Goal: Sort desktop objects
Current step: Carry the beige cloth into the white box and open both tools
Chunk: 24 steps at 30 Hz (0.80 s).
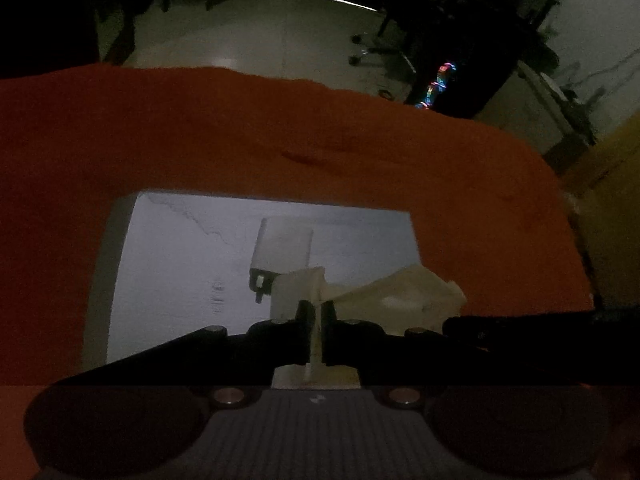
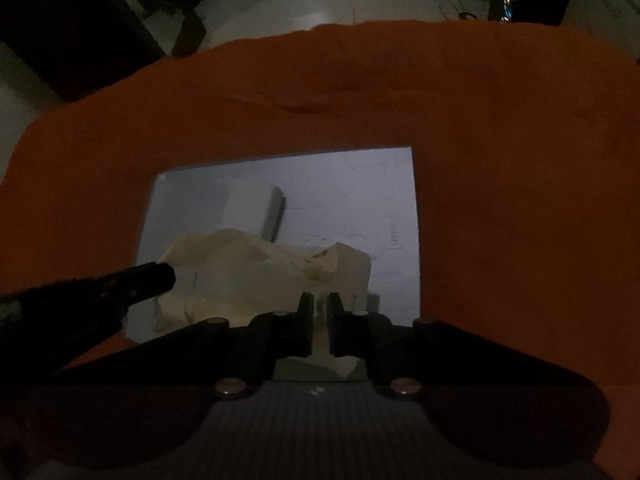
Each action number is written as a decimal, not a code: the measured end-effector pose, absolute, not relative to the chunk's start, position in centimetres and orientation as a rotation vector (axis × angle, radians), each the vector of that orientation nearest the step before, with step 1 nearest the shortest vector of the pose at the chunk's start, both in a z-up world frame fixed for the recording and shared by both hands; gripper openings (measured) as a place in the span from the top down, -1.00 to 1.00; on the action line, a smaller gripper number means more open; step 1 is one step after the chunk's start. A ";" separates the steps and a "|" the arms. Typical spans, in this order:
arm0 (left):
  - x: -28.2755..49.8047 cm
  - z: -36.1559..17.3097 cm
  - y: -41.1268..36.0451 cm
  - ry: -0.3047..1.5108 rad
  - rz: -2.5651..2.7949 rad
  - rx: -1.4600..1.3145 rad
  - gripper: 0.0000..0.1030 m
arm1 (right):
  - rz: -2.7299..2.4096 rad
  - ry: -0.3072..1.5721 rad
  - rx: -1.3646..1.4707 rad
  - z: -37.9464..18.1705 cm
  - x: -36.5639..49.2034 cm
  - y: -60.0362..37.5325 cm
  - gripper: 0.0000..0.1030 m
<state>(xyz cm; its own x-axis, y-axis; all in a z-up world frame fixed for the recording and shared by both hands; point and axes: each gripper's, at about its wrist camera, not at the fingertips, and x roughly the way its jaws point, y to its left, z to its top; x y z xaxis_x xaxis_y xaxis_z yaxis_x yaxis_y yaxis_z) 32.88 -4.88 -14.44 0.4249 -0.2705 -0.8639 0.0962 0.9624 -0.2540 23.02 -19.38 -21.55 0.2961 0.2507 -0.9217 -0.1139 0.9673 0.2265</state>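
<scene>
**Item: crumpled tissue, held at two ends over white tray**

Left gripper [image 1: 318, 328] is clamping one edge of the crumpled tissue [image 1: 400, 292]; right gripper [image 2: 319, 326] is pinching the opposite edge. Both pairs of tongs are closed on thin paper. The tissue is hanging just above the white tray [image 1: 168, 264], which is sitting on an orange cloth [image 1: 280, 128]. A white charger plug [image 1: 280, 250] is lying in the tray beneath. Risk: the hands pulling apart is likely to tear the tissue; a slack fold may snag the plug.
</scene>
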 end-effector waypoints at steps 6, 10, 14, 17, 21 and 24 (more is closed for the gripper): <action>30.5 -11.7 -4.0 1.116 -0.236 -0.175 0.93 | 0.292 1.231 0.113 -18.8 21.0 -19.3 0.84; 28.2 -9.9 -3.1 1.127 -0.294 -0.163 0.93 | 0.345 1.226 0.117 -16.8 18.8 -19.6 0.84; 25.7 -8.8 -1.6 1.114 -0.308 -0.171 0.93 | 0.415 1.218 0.123 -14.7 16.2 -19.6 0.84; 23.7 -8.7 -0.5 1.090 -0.280 -0.166 0.93 | 0.459 1.218 0.121 -13.6 14.3 -19.5 0.84; 20.9 -8.4 0.9 1.083 -0.272 -0.178 0.93 | 0.518 1.223 0.105 -13.1 11.1 -19.1 0.84; 19.0 -7.9 1.3 1.084 -0.296 -0.179 0.93 | 0.554 1.236 0.099 -13.1 8.9 -18.7 0.84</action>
<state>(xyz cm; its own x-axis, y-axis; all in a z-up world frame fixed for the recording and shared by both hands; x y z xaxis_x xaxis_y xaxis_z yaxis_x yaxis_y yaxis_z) 19.02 1.30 -7.87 0.4338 -0.3231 -0.8411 0.1490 0.9464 -0.2867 8.93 -18.71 -13.11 0.2154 0.4510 -0.8661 -0.3467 0.8645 0.3640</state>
